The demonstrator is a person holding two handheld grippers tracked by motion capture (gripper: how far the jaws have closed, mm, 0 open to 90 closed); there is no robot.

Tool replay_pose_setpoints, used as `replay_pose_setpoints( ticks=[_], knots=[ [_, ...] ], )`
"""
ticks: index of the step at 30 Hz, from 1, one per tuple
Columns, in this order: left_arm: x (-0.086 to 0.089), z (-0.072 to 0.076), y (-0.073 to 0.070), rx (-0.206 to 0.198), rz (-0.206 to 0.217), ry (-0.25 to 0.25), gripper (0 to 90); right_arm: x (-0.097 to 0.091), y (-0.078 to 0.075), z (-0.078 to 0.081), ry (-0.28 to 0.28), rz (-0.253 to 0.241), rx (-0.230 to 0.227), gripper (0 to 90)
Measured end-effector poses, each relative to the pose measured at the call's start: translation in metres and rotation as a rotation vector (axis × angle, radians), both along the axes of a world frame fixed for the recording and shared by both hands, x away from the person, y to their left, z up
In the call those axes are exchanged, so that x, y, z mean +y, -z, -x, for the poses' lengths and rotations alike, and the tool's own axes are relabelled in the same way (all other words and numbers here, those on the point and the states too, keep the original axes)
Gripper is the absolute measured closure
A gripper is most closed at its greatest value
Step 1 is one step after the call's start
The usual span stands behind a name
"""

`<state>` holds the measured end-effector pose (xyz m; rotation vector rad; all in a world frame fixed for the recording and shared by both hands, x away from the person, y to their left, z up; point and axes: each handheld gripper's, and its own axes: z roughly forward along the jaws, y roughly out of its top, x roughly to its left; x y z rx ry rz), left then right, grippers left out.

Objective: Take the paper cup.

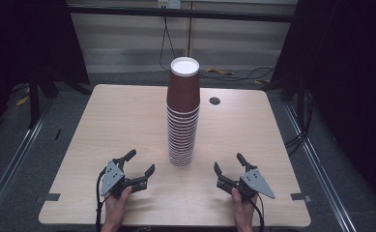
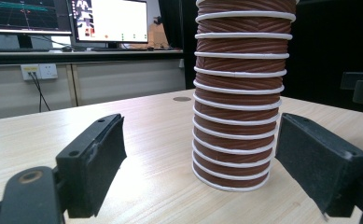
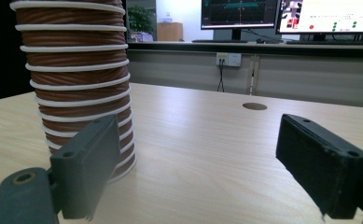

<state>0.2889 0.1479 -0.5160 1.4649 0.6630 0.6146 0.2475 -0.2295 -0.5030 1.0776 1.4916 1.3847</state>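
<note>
Tongs: left tongs and right tongs both wide, empty | paper cup stack between, ahead on bench | approach level, grip top cup gently, steady stack below.

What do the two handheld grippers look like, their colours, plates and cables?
Both are black two-jaw tools. The left gripper and the right gripper each carry a grey three-cornered plate with small holes on top. The jaws end in flat black pads with worn edges. A black cable trails from each toward the person.
</note>
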Motion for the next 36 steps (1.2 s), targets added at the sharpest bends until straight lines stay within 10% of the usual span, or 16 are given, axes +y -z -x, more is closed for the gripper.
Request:
replay_pose_setpoints(
  ticks=[17, 36],
  knots=[
    [-0.0003, 0.0001, 0.0000, 0.003, 0.003, 0.000, 15.6, 0.0006, -0.0012, -0.0026, 0.010, -0.005, 0.043, 12.7],
    [0.0000, 0.0000, 0.0000, 0.003, 0.003, 0.005, 15.6, 0.0066, -0.0087, -0.0061, -0.116, 0.006, 0.126, 13.9]
  ],
)
